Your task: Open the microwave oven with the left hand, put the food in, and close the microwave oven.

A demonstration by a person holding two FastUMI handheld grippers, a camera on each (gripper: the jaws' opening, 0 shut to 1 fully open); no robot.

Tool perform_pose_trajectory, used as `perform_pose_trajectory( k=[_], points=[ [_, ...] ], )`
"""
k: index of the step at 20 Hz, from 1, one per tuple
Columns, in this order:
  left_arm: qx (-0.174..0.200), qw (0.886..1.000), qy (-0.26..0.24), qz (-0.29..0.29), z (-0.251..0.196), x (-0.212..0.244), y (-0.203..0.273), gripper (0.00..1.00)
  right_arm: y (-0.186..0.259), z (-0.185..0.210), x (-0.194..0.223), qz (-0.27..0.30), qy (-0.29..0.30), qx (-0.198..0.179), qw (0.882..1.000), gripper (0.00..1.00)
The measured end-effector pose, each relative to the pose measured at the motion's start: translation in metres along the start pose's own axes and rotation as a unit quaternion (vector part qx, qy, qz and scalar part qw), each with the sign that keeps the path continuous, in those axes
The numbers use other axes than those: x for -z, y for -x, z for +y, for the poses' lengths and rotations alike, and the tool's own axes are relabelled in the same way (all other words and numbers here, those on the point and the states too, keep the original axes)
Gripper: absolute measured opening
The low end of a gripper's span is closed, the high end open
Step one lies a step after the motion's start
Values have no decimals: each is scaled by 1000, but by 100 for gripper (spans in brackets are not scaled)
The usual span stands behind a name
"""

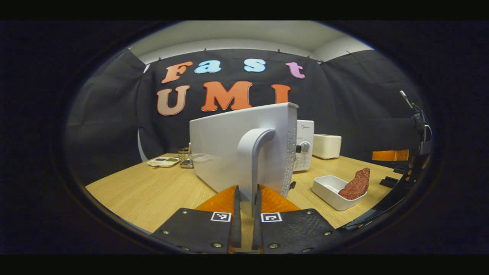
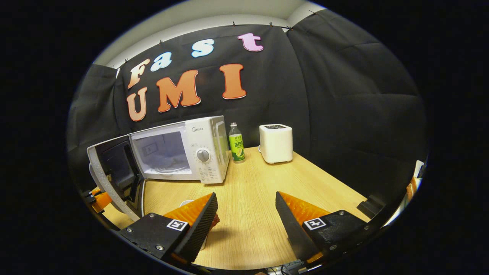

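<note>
The white microwave stands at the back of the wooden table with its door swung wide to the left. In the left gripper view I see the door's outer face. My left gripper is shut on the door's grey handle. The food, a dark red slab of meat, leans in a white dish to the right of the door. My right gripper hovers open over the table. The dish rim peeks from behind its left finger.
A white toaster and a green bottle stand right of the microwave. Left of the door are a sauce tray and a metal mesh cup. Bare tabletop lies in front of the microwave.
</note>
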State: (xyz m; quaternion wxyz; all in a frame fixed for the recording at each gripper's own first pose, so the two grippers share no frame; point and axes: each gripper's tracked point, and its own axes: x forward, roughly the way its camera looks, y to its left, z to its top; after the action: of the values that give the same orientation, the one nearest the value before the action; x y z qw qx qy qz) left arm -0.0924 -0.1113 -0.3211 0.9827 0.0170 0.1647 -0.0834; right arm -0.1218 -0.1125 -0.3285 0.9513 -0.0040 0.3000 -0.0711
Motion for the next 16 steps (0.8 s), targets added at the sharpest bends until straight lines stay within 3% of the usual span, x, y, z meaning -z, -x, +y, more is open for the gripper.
perform_pose_trajectory(
  k=[11, 16],
  points=[
    [-49, 999, -15, 3, 103, 10, 38, 11, -3, 4, 34, 40, -37, 33, 998, 92],
    [-34, 999, 20, 6, 137, 14, 47, 11, 1, 7, 34, 46, -74, 35, 996, 90]
  ],
)
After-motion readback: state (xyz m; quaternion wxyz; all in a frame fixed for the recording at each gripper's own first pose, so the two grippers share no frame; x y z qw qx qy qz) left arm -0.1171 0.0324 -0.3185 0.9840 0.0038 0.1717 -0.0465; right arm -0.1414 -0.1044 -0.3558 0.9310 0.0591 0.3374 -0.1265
